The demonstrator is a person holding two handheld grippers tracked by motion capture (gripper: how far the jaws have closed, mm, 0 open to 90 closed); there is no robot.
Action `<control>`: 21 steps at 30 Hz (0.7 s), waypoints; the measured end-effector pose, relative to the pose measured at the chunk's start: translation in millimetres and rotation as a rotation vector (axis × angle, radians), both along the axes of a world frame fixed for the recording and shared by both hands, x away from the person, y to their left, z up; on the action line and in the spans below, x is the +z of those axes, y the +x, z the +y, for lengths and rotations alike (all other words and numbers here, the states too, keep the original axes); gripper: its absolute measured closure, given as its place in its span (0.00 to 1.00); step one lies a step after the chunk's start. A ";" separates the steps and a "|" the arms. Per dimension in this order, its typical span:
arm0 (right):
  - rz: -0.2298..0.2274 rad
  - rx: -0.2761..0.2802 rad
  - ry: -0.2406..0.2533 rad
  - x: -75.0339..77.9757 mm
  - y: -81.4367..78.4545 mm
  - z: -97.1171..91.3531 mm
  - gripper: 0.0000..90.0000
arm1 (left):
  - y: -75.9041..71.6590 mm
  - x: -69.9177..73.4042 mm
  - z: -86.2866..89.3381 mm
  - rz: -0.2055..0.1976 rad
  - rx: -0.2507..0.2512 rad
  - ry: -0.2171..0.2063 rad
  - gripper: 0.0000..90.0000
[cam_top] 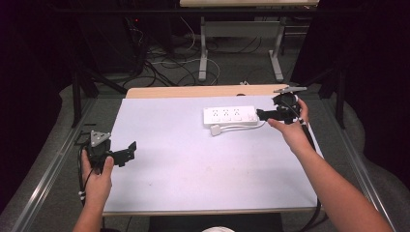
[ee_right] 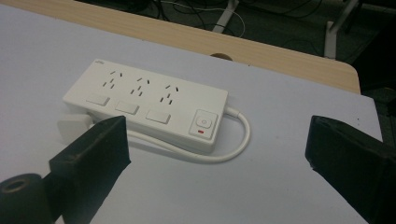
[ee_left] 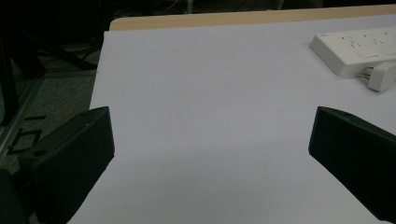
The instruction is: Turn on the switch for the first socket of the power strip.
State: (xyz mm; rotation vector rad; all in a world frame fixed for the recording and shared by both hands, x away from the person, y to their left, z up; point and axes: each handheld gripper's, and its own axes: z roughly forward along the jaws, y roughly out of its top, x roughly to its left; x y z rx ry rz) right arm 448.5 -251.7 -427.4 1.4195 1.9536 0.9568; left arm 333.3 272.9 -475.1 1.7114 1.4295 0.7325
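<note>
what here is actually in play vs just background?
Likely in play:
- white power strip, with its cable and plug
- right gripper, open, beside the strip
- left gripper, open, over the bare white sheet

Background:
- floor cables
- far table's legs

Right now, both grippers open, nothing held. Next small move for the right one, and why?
Probably ease the right gripper forward and down toward the switch end of the white power strip. Its jaws stand wide apart just short of that end, and the strip lies flat with its cord looped beside it. The left gripper sits far off at the table's near left edge, so it seems idle.
</note>
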 end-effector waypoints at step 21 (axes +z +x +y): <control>-0.006 -0.068 -0.035 -4.1 41.4 29.9 0.18 | 1.4 -3.2 -2.8 0.012 0.003 0.016 0.00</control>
